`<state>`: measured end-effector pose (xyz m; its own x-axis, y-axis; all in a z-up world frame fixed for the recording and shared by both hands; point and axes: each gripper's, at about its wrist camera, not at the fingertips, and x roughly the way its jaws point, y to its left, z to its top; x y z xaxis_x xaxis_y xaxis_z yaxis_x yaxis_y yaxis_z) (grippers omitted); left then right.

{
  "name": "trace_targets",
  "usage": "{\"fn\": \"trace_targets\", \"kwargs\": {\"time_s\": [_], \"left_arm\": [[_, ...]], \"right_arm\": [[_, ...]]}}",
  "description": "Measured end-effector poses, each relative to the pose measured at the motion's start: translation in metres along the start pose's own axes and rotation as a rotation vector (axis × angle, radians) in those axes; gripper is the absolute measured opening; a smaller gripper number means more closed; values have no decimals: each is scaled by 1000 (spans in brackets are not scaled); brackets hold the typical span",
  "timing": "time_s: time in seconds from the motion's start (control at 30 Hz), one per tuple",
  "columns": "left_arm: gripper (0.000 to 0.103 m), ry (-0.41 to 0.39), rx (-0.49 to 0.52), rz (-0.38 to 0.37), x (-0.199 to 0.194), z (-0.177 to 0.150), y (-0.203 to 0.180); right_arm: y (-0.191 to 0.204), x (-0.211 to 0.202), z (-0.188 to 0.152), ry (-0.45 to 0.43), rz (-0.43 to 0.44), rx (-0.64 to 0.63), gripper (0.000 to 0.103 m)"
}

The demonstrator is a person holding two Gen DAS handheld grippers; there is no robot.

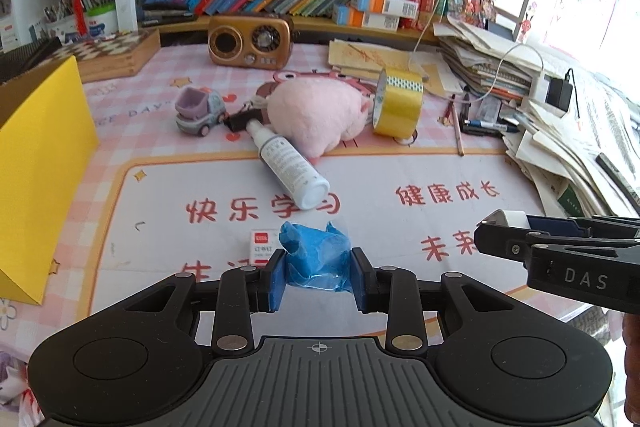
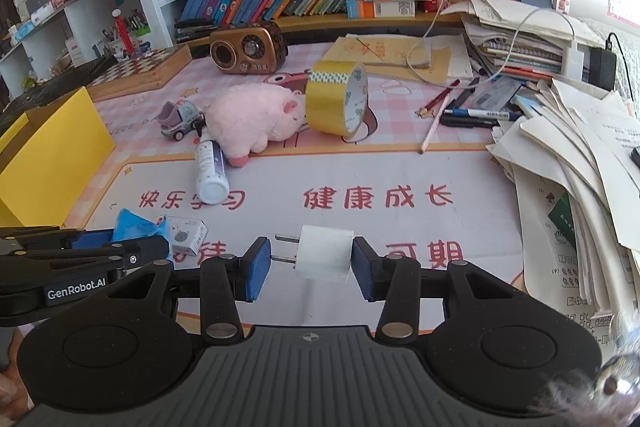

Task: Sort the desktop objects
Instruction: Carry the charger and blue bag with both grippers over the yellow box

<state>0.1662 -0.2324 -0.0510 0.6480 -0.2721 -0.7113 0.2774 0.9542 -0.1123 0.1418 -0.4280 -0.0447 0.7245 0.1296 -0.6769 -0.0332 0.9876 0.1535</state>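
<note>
The left gripper point(image 1: 319, 273) has its jaws closed on a crumpled blue plastic bag point(image 1: 316, 255), held just above the table mat point(image 1: 400, 227), with a small white staple box point(image 1: 264, 243) just behind the bag. The right gripper point(image 2: 311, 261) grips a white plug adapter point(image 2: 325, 253) between its jaws, prongs pointing toward the left pad, and sits to the right of the bag. Further back from the bag lie a white spray bottle point(image 1: 286, 163), a pink plush toy point(image 1: 316, 113), a toy truck point(image 1: 200, 111) and a yellow tape roll point(image 1: 398, 103); a yellow box point(image 1: 40, 163) stands far to the bag's left.
</note>
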Motion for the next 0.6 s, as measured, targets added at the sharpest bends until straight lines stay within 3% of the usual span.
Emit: {"fn": "trace_targets", "kwargs": {"time_s": [0.6], "left_arm": [[31, -139, 48, -57, -75, -23, 50]], "right_arm": [[89, -18, -15, -32, 27, -29, 42]]}}
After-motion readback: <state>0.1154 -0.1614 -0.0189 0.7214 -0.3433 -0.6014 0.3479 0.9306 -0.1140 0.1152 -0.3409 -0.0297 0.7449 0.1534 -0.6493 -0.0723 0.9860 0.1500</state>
